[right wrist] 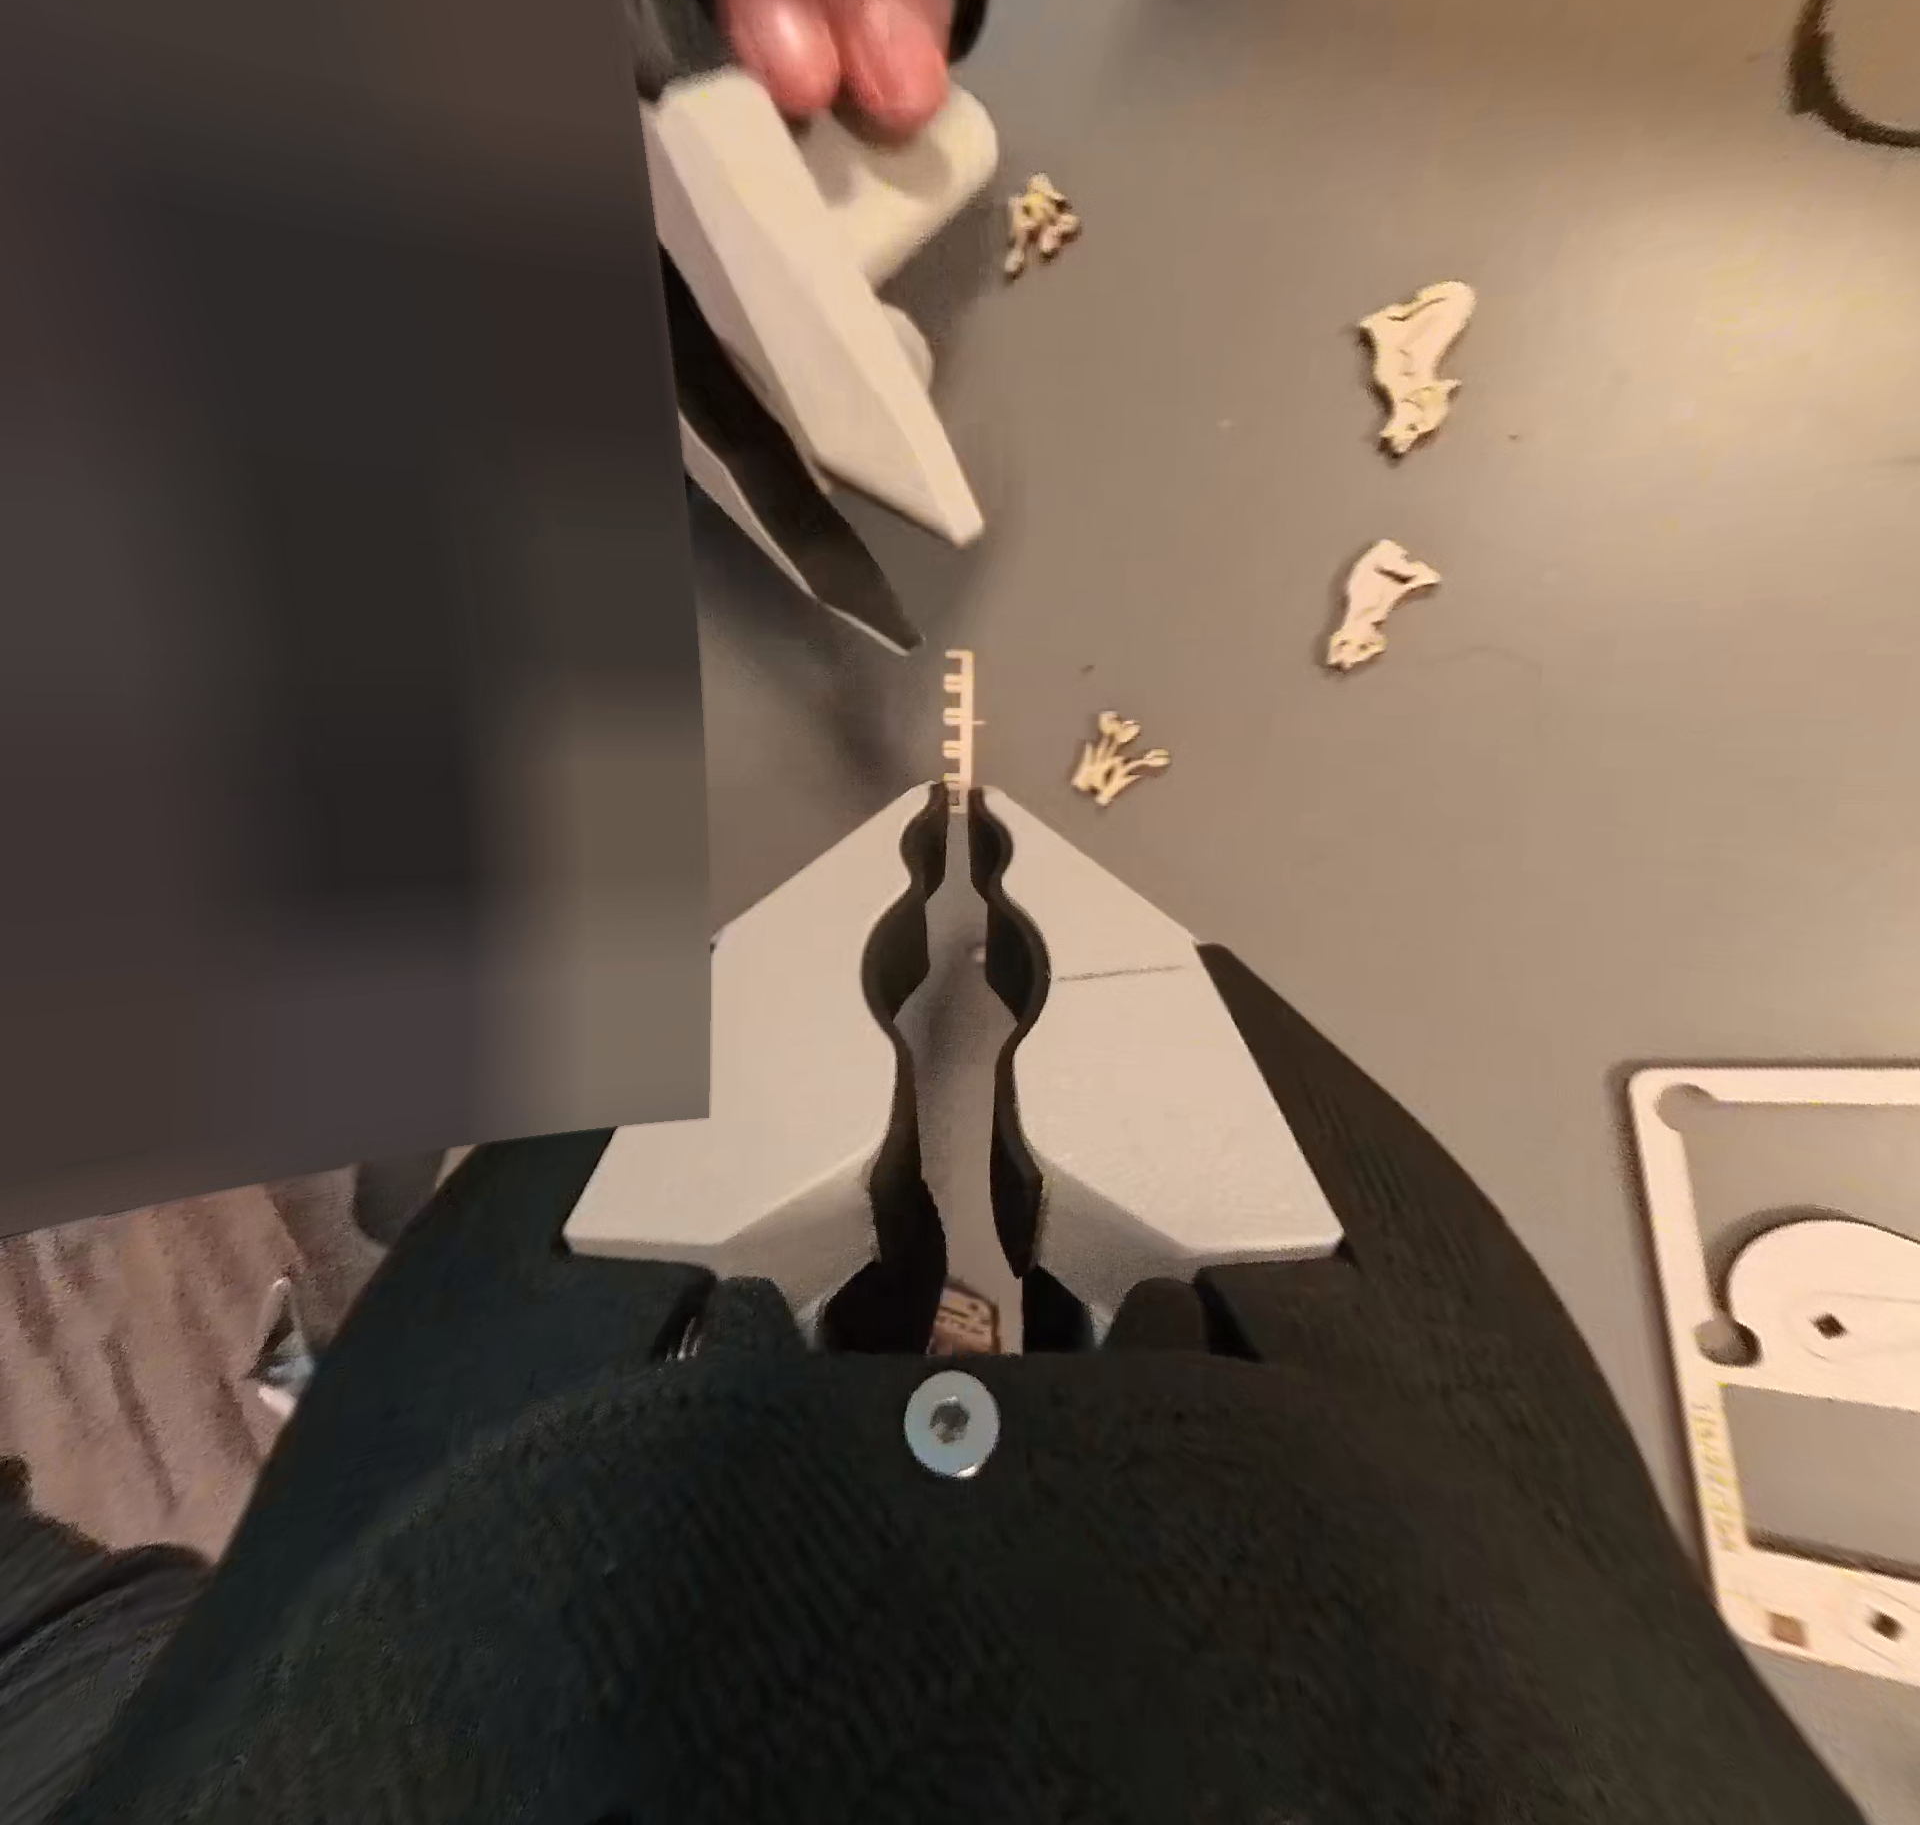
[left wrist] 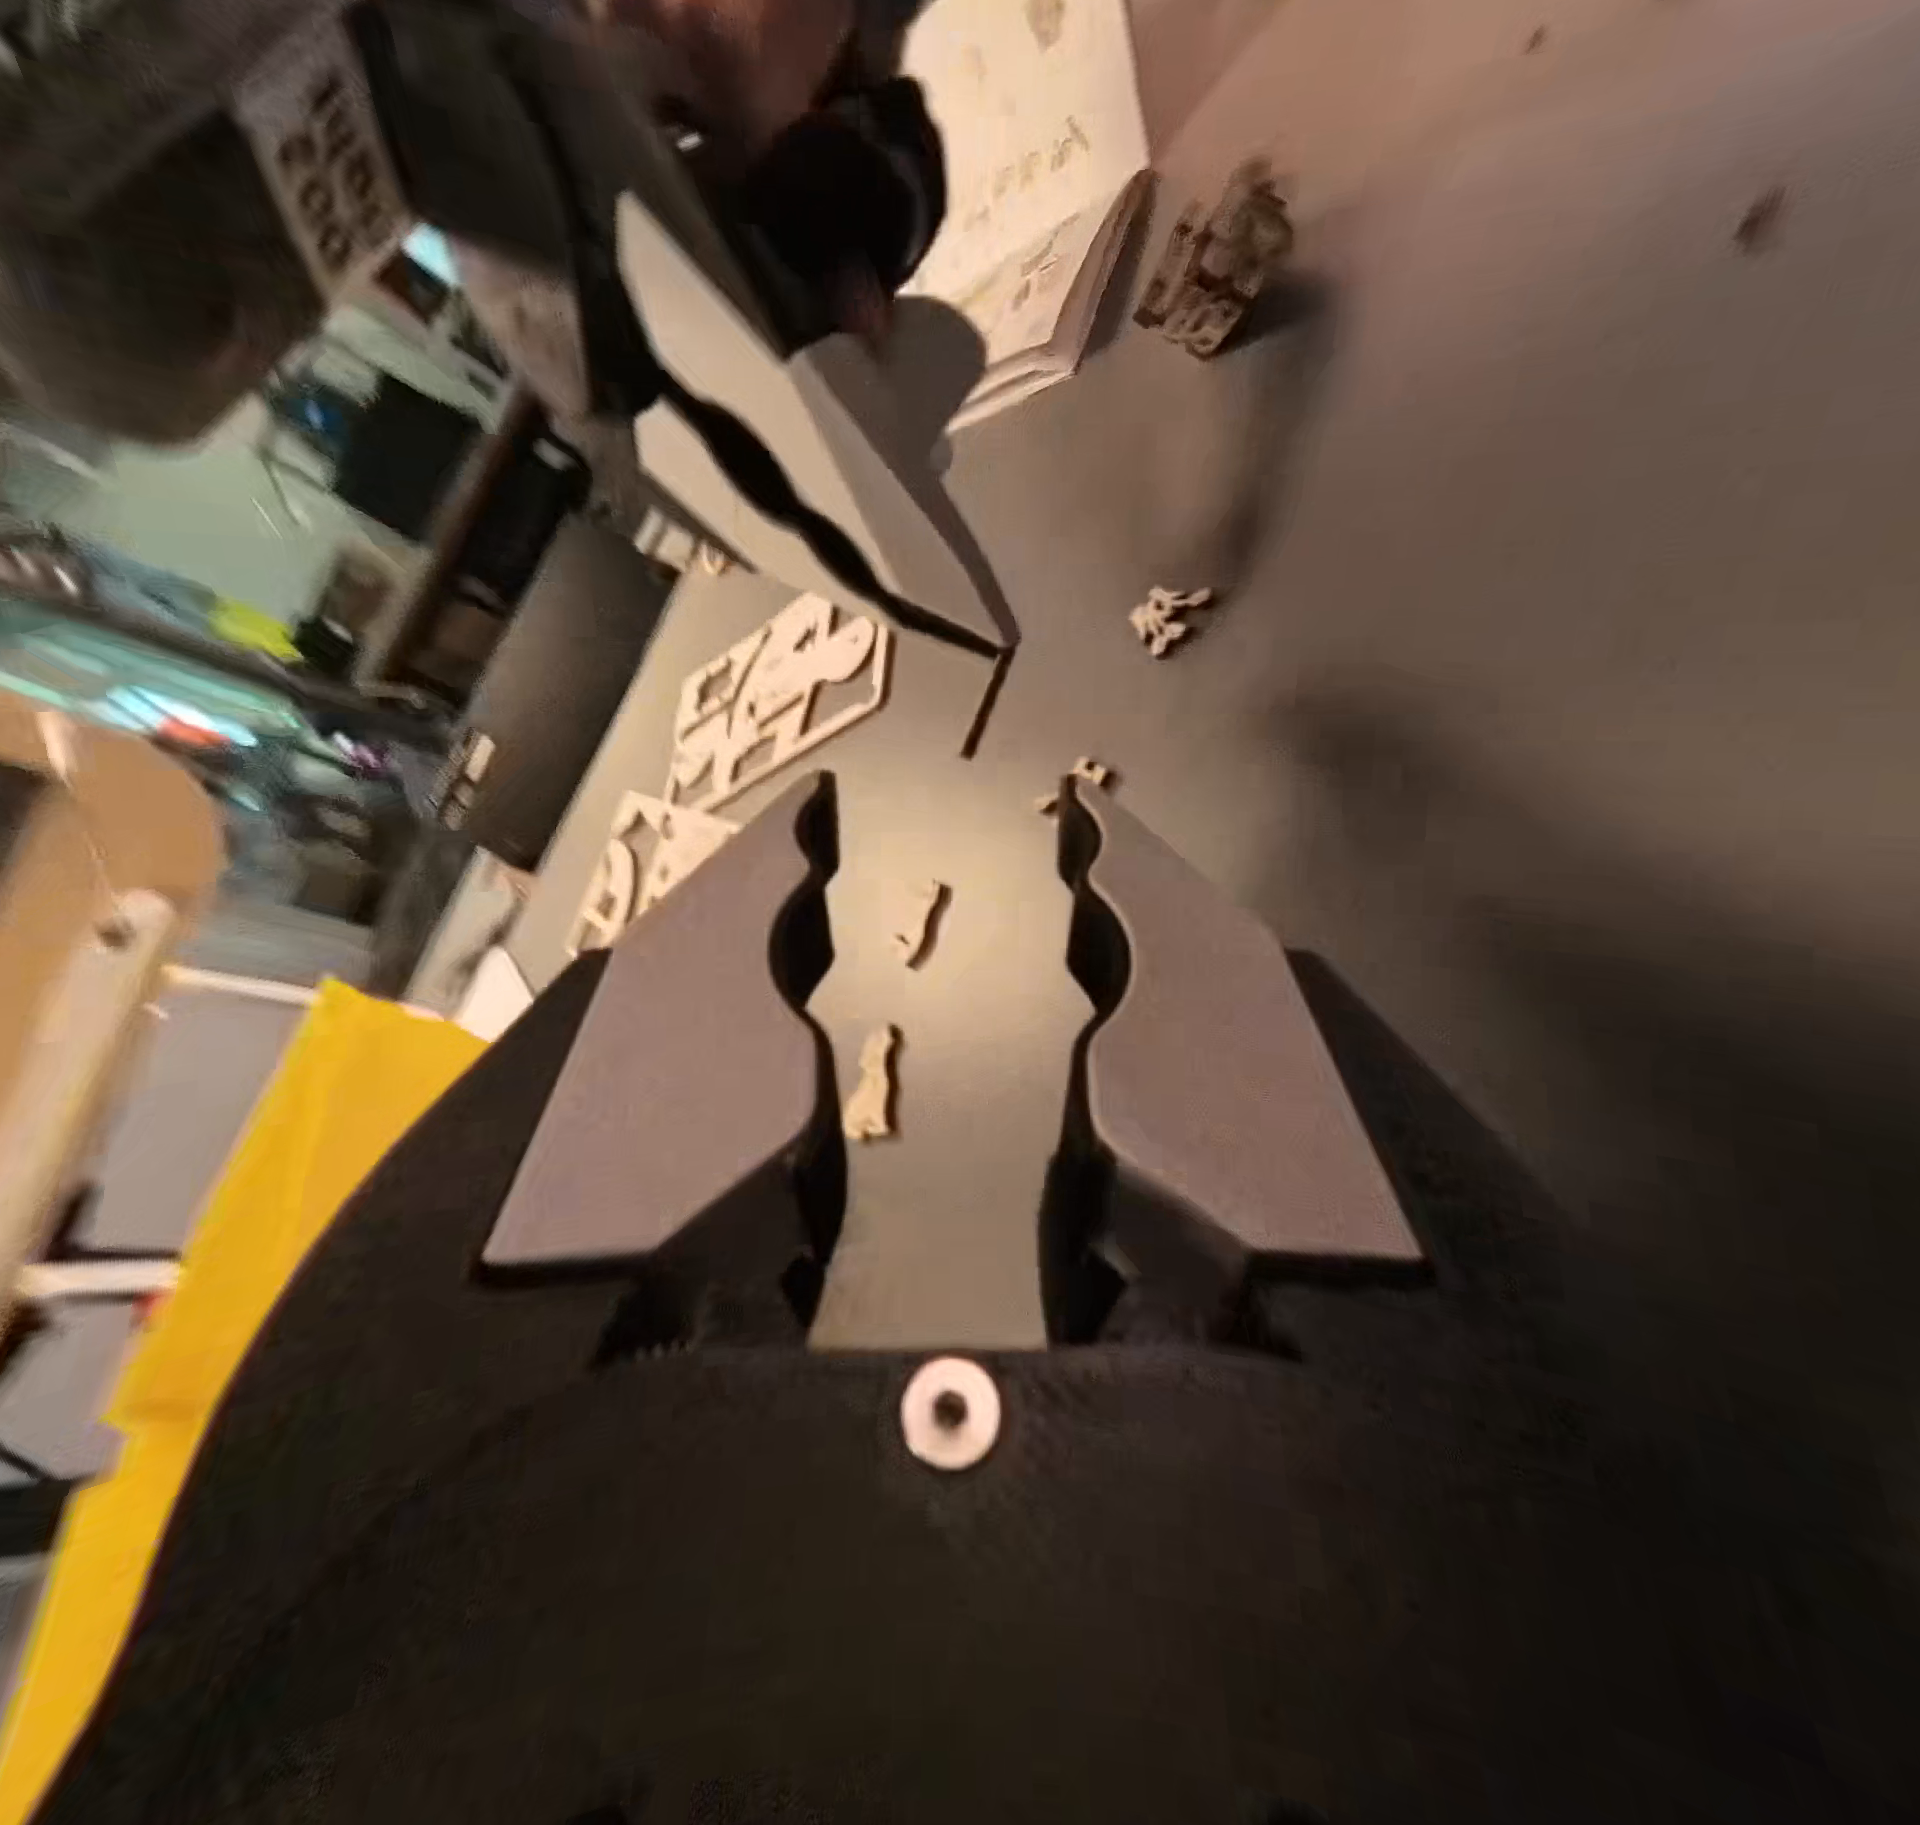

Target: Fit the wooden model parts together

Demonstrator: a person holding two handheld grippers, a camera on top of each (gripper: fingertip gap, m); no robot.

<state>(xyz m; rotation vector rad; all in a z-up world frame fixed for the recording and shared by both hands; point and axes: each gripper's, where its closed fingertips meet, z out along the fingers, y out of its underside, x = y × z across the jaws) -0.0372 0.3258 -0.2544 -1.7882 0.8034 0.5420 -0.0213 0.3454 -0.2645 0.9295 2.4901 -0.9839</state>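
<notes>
In the right wrist view my right gripper (right wrist: 961, 793) is shut on the end of a thin, pale comb-toothed wooden strip (right wrist: 961, 721), which sticks out forward above the grey table (right wrist: 1455, 892). In the left wrist view the right gripper (left wrist: 1003, 648) comes in from the upper left with the strip (left wrist: 982, 705) seen edge-on below its tip. My left gripper (left wrist: 948, 796) is open with nothing in it, and two small wooden pieces (left wrist: 925, 923) (left wrist: 873, 1084) lie on the table between its fingers. The left gripper's finger (right wrist: 831, 373) shows just beyond the strip, held by a hand (right wrist: 842, 40).
Loose wooden cut-outs (right wrist: 1418, 362) (right wrist: 1377, 617) (right wrist: 1117, 757) (right wrist: 1039, 222) lie on the table to the right. A punched wooden sheet (right wrist: 1818, 1360) lies at the lower right. More sheets (left wrist: 790, 695), a pale leaflet or box (left wrist: 1039, 165) and a part-built model (left wrist: 1216, 258) sit farther off. The grippers are tip to tip, or close to it.
</notes>
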